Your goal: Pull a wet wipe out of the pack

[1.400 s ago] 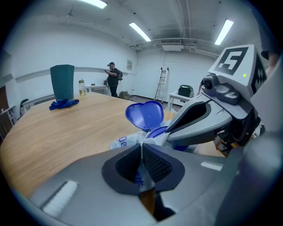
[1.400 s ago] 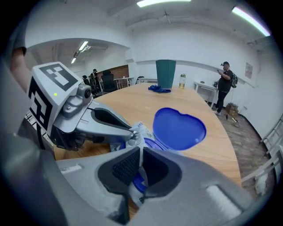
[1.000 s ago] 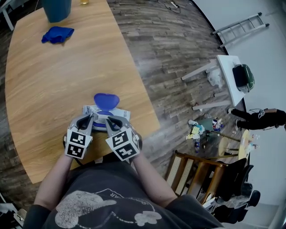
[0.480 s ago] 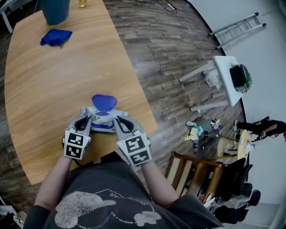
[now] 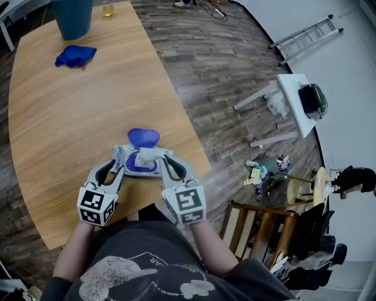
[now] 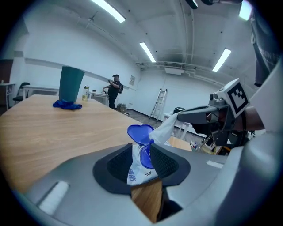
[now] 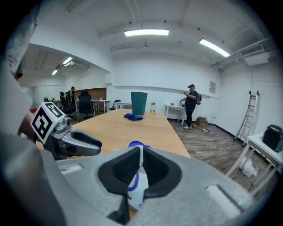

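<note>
The white wet wipe pack lies near the table's front edge, its blue lid flap standing open. A white wipe sticks up out of the blue opening. My right gripper is shut on that wipe; in the right gripper view a thin white strip runs between the pads of the right gripper. My left gripper is at the pack's left end with its jaws opening. In the left gripper view the pack shows in the gap of the left gripper, and the pads no longer press it.
A teal bin, a small bottle and a crumpled blue cloth are at the table's far end. The table's right edge runs close by the pack. Chairs and clutter stand on the floor beyond it.
Both grippers have risen and drawn back toward the person. The right one has pulled a wipe up out of the opening. The left jaws have spread apart.
</note>
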A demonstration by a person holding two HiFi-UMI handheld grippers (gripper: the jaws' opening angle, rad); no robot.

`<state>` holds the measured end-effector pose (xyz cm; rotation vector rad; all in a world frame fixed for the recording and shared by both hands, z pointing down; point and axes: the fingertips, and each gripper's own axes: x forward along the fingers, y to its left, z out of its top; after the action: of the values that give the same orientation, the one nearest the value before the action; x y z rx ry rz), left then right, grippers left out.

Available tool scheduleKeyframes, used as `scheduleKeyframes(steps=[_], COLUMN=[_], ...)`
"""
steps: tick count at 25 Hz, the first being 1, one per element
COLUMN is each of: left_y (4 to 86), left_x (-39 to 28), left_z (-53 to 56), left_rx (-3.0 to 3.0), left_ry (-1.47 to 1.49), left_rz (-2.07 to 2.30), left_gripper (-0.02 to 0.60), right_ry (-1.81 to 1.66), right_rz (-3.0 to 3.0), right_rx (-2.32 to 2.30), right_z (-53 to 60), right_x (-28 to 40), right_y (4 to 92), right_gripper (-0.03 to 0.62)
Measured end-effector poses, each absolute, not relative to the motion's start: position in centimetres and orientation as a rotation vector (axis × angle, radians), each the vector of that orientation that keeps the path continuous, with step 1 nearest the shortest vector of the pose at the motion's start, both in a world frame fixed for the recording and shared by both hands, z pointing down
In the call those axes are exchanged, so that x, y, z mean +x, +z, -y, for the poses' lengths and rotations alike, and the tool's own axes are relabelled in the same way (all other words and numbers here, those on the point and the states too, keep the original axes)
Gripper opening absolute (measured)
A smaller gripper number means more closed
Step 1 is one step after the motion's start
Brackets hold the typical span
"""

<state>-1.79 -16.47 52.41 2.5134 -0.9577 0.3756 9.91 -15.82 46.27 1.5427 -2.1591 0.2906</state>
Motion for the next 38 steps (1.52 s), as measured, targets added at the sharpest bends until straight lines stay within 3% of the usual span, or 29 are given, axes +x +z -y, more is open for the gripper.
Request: scheduleKeyframes(steps=[11, 21, 38], left_y=[50.3, 47.9, 42.6], left_x=[-2.5, -0.4, 0.3], left_z=[14.8, 11.0, -3.3], left_rx=[2.649, 2.698, 2.693], left_ry=[0.326, 0.310, 0.213], left_rz=[0.773, 0.690, 0.949], left_gripper=[0.018, 0.018, 0.018], right_ry=[0.282, 0.133, 0.177], right_rz=[1.967, 2.018, 2.184], right_rx=[1.875, 1.892, 1.845], right_z=[10.6, 7.9, -7.7], right_x=[12.0, 12.3, 14.9], right_y=[45.2, 42.8, 43.3], right_gripper=[0.009, 0.009, 0.009])
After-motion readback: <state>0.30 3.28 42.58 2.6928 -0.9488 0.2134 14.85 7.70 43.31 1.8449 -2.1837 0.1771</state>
